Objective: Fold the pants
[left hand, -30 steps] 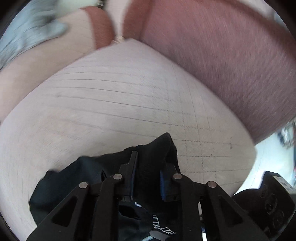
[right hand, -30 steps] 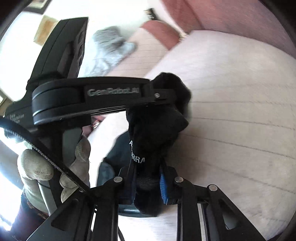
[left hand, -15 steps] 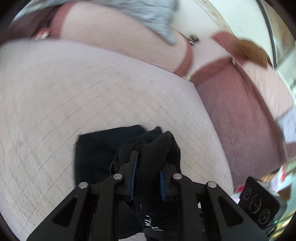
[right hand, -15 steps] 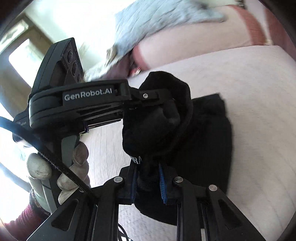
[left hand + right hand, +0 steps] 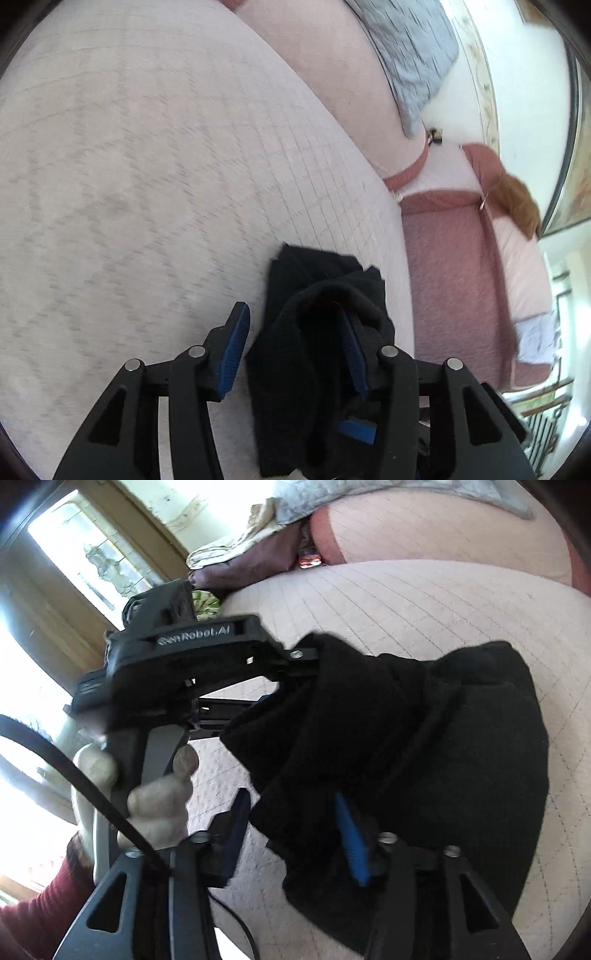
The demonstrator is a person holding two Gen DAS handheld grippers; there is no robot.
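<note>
Loosely, black pants (image 5: 314, 354) draped, quilted cushion (image 5: 147, 184)

In the right wrist view we see our right gripper (image 5: 295, 830) with its jaws spread apart, the black pants (image 5: 424, 757) bunched between them and draped against the blue pad of the right finger. The left finger stands clear of the cloth. The pants lie on the pale quilted bed (image 5: 424, 602). To the left, our left gripper (image 5: 306, 657) reaches into the fabric's far edge, its handle held by a gloved left hand (image 5: 147, 797). A grey blanket (image 5: 332, 494) lies far off.
</note>
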